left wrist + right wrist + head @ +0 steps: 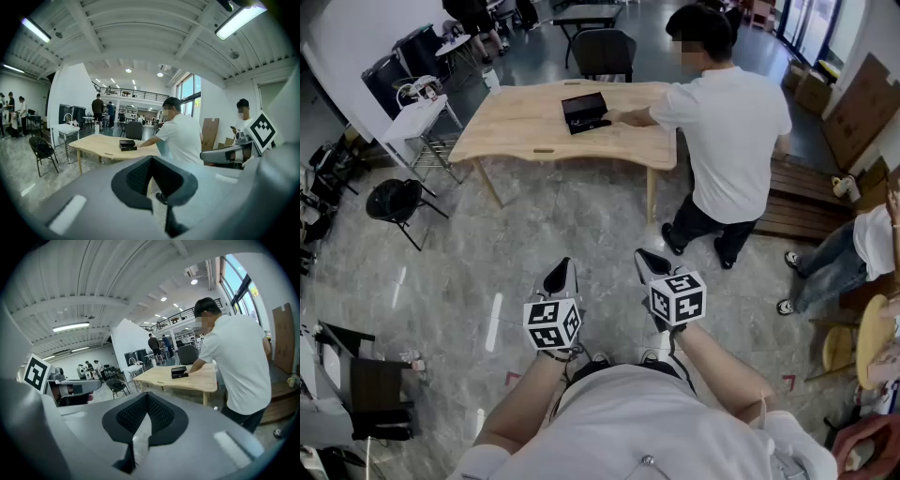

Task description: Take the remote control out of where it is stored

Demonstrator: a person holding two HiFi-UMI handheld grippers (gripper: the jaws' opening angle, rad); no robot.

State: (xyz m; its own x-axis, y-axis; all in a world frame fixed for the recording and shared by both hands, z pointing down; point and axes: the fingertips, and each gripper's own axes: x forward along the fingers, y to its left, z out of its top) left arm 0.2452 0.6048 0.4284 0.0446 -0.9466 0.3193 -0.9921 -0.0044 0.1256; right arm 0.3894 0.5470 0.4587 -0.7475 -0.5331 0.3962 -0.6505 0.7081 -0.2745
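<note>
Where the room crowds up on the left, a black chair (394, 200) stands on the stone floor (581, 220) near a white side table (414, 120). Beside them stretches the wooden table (516, 131). A black box (584, 112) lies on its far half. The remote shows in no view, so I cannot tell whether it sits in that box.

Down in front, the left gripper (561, 274) is held low over the floor, its fingers together on nothing. Its cube (551, 325) bears black-and-white square markers, and that is the only print I can make out. Just to its right, the right gripper (650, 262) hangs level with it, fingers likewise closed and empty. Both point toward the table and are well apart from it.

Further right, a person in a white shirt (731, 122) stands at the table's end, reaching across to touch the box. At the far right a seated person (862, 246) shows partly, and cardboard (861, 105) leans by the wall.
</note>
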